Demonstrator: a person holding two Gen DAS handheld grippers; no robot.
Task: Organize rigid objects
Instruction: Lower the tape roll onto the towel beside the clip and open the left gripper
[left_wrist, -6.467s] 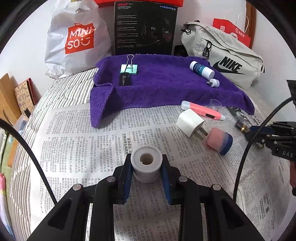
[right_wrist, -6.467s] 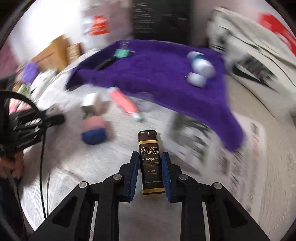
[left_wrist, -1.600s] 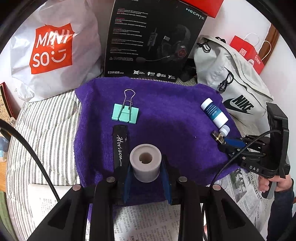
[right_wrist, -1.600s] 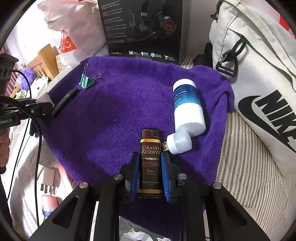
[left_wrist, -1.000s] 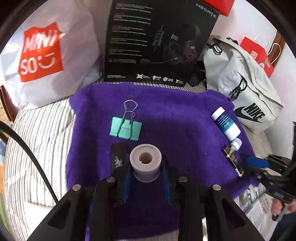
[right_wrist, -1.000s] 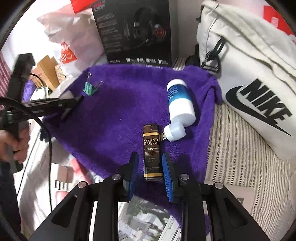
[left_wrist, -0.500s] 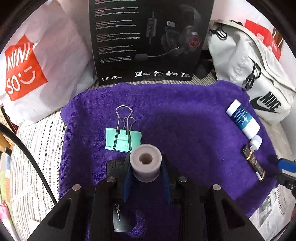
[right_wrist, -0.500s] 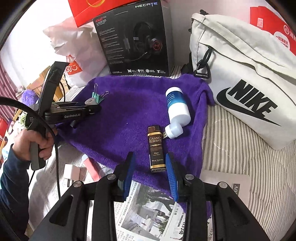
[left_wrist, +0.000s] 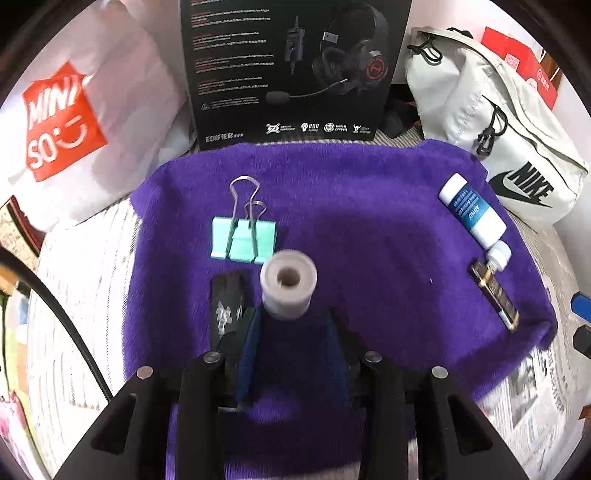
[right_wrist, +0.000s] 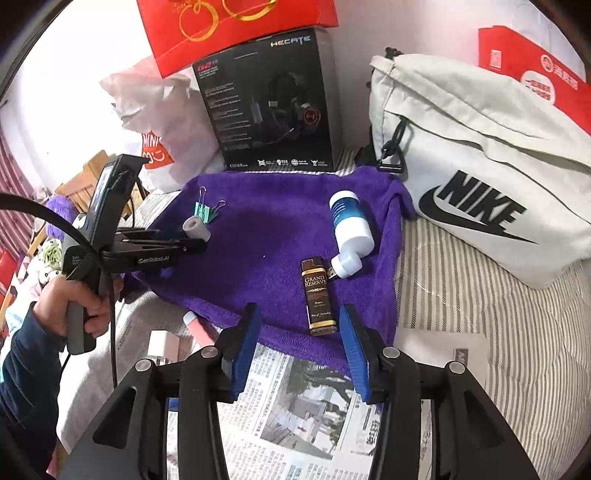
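A grey roll (left_wrist: 288, 284) stands on the purple towel (left_wrist: 369, 229) just past my left gripper (left_wrist: 291, 317). Its jaws are opening and the pads no longer press the roll. The right wrist view shows the same roll (right_wrist: 197, 228) at that gripper's tip. A black and gold lighter (right_wrist: 318, 299) lies flat on the towel's near edge. My right gripper (right_wrist: 299, 312) is drawn back above it, jaws opening, pads clear of the lighter on both sides. A green binder clip (left_wrist: 243, 240) and a black strip (left_wrist: 227, 295) lie left of the roll.
A white bottle (right_wrist: 351, 221) and a small white cap (right_wrist: 345, 264) lie beside the lighter. A headset box (left_wrist: 295, 66), a Nike bag (right_wrist: 480, 192) and a white shopping bag (left_wrist: 74, 122) close off the back. Newspaper (right_wrist: 303, 417) lies in front, with a pink pen (right_wrist: 195, 325) and a charger (right_wrist: 162, 343).
The right gripper let go of the lighter, widened its jaws and pulled back and up. The left gripper's jaws spread, and the roll now stands free ahead of them.
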